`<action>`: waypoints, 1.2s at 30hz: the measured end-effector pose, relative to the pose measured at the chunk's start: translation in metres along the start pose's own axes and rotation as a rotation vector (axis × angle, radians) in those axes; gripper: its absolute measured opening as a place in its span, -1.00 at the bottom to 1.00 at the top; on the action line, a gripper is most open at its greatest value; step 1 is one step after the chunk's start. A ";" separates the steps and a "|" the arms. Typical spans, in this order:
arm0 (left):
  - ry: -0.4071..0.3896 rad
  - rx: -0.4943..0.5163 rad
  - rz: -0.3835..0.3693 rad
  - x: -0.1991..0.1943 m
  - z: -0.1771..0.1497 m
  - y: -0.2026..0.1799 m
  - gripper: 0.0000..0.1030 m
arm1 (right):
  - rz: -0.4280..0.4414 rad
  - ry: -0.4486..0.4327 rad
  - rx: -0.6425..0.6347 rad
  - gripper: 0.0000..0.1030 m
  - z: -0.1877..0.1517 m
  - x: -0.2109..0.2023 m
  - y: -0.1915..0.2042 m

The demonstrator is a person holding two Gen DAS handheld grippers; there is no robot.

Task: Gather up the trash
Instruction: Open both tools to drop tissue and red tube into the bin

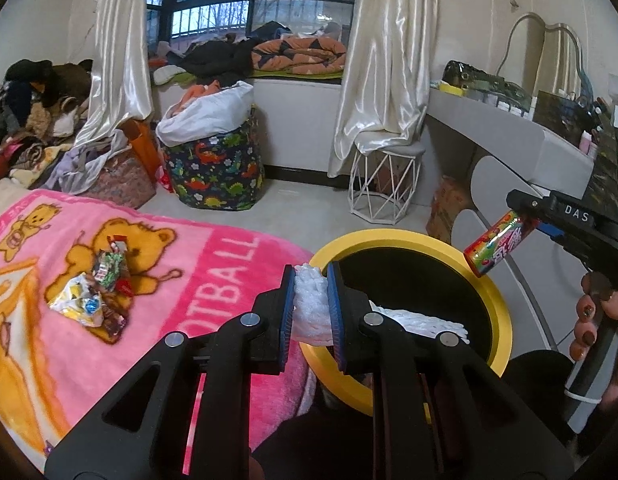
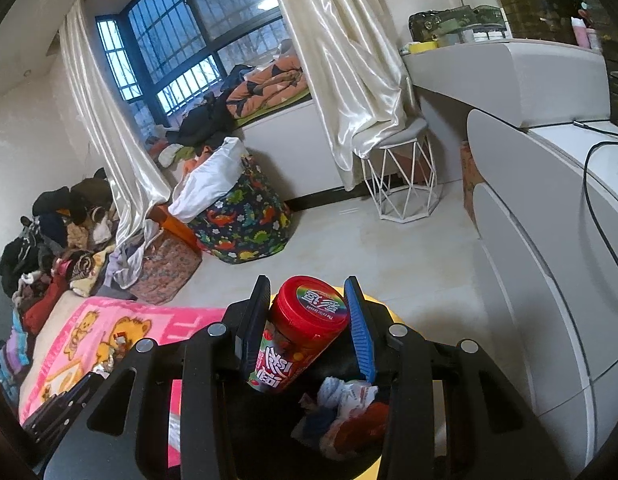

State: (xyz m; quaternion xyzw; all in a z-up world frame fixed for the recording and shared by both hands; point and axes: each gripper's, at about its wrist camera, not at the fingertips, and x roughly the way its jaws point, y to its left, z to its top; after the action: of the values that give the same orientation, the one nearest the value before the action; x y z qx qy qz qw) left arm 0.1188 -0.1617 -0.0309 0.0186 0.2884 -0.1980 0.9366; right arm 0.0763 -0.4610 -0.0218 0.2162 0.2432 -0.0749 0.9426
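My left gripper (image 1: 312, 280) is shut on a white foam wrap (image 1: 311, 308) at the near rim of a yellow-rimmed bin (image 1: 405, 240); the wrap trails into the bin. My right gripper (image 2: 307, 300) is shut on a red-capped candy tube (image 2: 301, 332) held over the bin, where crumpled wrappers (image 2: 345, 404) lie. In the left wrist view the candy tube (image 1: 499, 242) hangs above the bin's far right rim, held by the right gripper (image 1: 525, 216). More wrappers (image 1: 97, 292) lie on the pink bear blanket (image 1: 189, 280).
A dinosaur-print laundry bag (image 1: 215, 168) and a white wire stool (image 1: 385, 178) stand on the floor beyond. A grey dresser (image 2: 549, 240) is to the right. Clothes pile (image 1: 33, 112) up at the left.
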 end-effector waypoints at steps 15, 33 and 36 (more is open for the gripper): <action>0.040 0.028 -0.023 0.021 -0.008 -0.019 -0.78 | -0.043 0.011 -0.004 -0.29 -0.005 0.006 -0.008; 0.130 0.045 -0.049 0.060 -0.010 -0.031 -0.76 | -0.066 0.085 -0.038 -0.29 -0.018 0.033 -0.011; 0.154 0.036 -0.063 0.066 -0.009 -0.031 -0.70 | -0.062 0.097 -0.039 -0.27 -0.018 0.037 -0.013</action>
State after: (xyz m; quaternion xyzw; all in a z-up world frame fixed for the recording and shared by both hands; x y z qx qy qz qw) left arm 0.1525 -0.2124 -0.0719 0.0416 0.3566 -0.2304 0.9044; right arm 0.0979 -0.4658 -0.0590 0.1937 0.2964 -0.0886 0.9310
